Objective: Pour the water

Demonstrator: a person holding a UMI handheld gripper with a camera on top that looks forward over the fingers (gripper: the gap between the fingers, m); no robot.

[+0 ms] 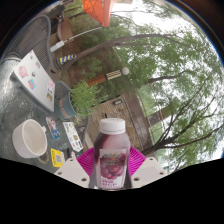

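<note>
Upright, bottle (111, 148) clamped in gripper (111, 168), white cup (30, 137) nearby

I was outdoors on a patio: leafy trees (150, 60) and open sky stood beyond a glass-topped table (25, 105), with a potted plant (82, 98) and a wooden fence (135, 110) nearby.

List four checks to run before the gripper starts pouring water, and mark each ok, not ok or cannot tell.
1. White-capped plastic bottle with purple label between the pink-padded gripper fingers: ok.
2. Both fingers pressing on the bottle: ok.
3. Bottle cap removed: not ok, the white cap looks on.
4. White round cup upright on the glass table: ok.
5. Bottle mouth over the cup: not ok, the cup sits off to the side.
</note>
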